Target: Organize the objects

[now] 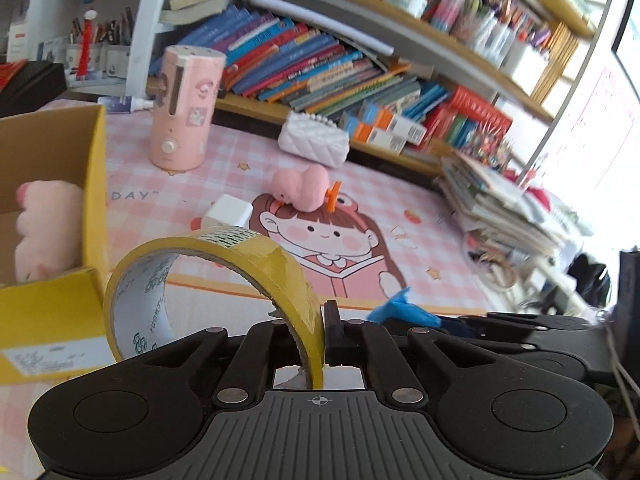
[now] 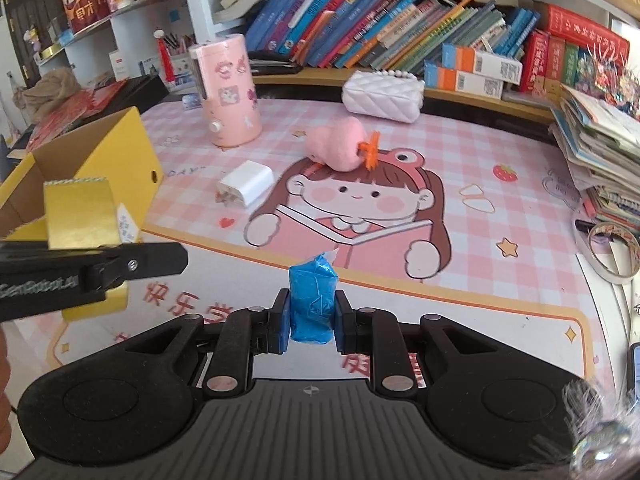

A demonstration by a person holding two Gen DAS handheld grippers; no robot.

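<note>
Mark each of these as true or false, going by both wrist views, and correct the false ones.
1. The left gripper is shut on the yellow tape roll. True.
2. The right gripper is empty. False: it is shut on a blue plastic roll.
3. A pink plush toy lies inside the yellow box. True.
4. The white charger sits inside the box. False: it lies on the pink desk mat.
5. The pink cylinder lies on its side. False: it stands upright.

Tape roll (image 1: pixel 208 276): yellow, upright on edge, pinched at its band.
Blue roll (image 2: pixel 313 300): crinkled, upright, clamped.
Box (image 1: pixel 48 320): yellow, open.
</note>
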